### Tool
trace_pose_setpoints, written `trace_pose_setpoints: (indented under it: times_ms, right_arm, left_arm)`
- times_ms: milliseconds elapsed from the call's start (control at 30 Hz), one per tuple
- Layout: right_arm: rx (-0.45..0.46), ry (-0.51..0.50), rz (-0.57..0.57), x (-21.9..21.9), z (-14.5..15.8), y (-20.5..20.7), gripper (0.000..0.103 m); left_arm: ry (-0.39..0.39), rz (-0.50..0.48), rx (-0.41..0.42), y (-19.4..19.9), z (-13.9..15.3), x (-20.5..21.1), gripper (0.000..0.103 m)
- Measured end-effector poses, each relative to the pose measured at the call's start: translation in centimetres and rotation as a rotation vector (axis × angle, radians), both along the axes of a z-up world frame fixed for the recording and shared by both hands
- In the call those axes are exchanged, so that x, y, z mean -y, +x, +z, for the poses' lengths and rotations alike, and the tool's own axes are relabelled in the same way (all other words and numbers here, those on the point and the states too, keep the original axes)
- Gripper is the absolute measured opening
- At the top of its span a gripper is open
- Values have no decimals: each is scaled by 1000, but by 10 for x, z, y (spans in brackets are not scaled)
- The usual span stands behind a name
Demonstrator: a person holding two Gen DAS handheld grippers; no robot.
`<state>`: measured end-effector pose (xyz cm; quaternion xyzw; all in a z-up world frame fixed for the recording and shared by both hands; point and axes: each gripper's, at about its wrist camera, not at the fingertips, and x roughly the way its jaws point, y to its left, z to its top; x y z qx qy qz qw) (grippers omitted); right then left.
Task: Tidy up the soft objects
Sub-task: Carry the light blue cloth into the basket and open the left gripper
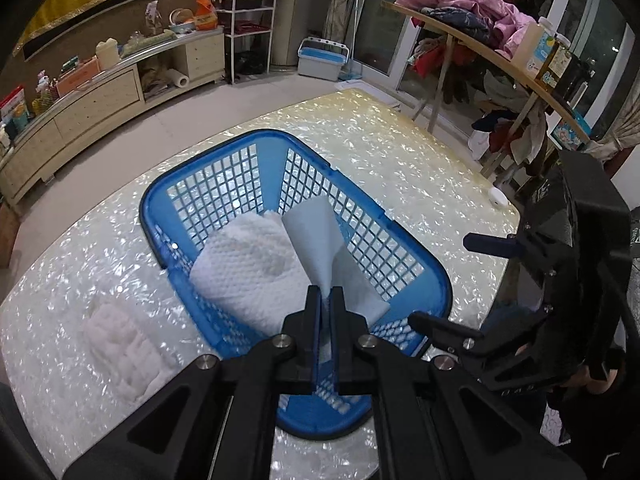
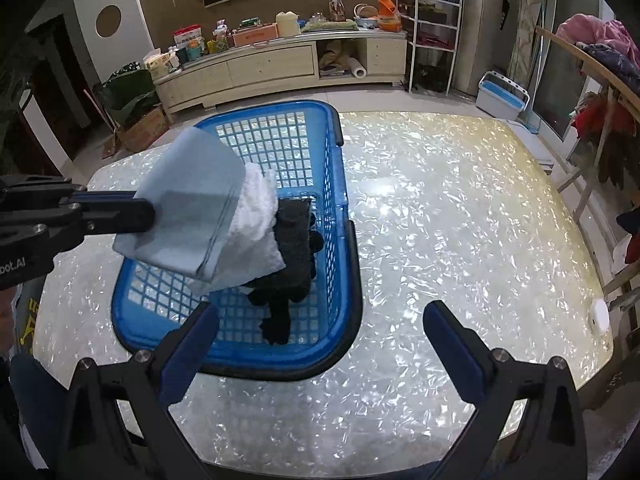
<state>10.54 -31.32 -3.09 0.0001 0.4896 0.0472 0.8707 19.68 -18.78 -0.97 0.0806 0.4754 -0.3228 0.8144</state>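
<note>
My left gripper (image 1: 326, 296) is shut on a folded light blue cloth (image 1: 312, 240) and holds it above the blue lattice basket (image 1: 146, 216) on the pearly table. In the right wrist view that cloth (image 2: 188, 216) hangs from the left gripper (image 2: 138, 214) over the basket (image 2: 344, 280). Inside the basket lie a white textured towel (image 1: 248, 264) (image 2: 258, 240) and a black cloth (image 2: 292, 256). Another white cloth (image 1: 124, 344) rests on the table left of the basket. My right gripper (image 2: 320, 344) (image 1: 464, 286) stands open and holds nothing, near the basket's near right corner.
A small white round object (image 2: 599, 316) lies near the table's right edge. The shiny table (image 2: 460, 220) stretches right of the basket. A wooden rack heaped with clothes (image 1: 480, 12) stands beyond the table, a long cabinet (image 2: 272, 68) and a blue-lidded bin (image 2: 502, 96) behind.
</note>
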Motion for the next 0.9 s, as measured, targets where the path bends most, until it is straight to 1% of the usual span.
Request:
trace_pose_setpoints:
  times_ms: [167, 333, 433, 633, 733, 767, 800, 867, 900]
  right_arm:
    - [-9, 6, -8, 5, -2, 9, 102]
    - [-20, 19, -21, 9, -6, 17, 102]
    - [-26, 28, -25, 10, -8, 17, 102]
    - [-32, 44, -33, 14, -8, 15, 102]
    - [-36, 49, -36, 15, -8, 13, 102]
    - [-37, 50, -37, 15, -7, 12, 102]
    - [-38, 53, -38, 15, -8, 12, 102]
    - [-39, 56, -40, 16, -6, 11, 102]
    - [-39, 57, -40, 15, -6, 11, 102]
  left_arm:
    - [19, -2, -15, 21, -12, 11, 3]
    - [49, -4, -45, 38, -35, 18, 3]
    - [91, 2, -39, 41, -45, 23, 3]
    - [107, -4, -51, 43, -53, 28, 4]
    - [124, 5, -38, 43, -52, 28, 12]
    - [130, 8, -33, 43, -51, 28, 18]
    - [136, 12, -29, 42, -50, 28, 26]
    - [140, 21, -23, 43, -48, 28, 33]
    - [137, 26, -20, 43, -47, 27, 34]
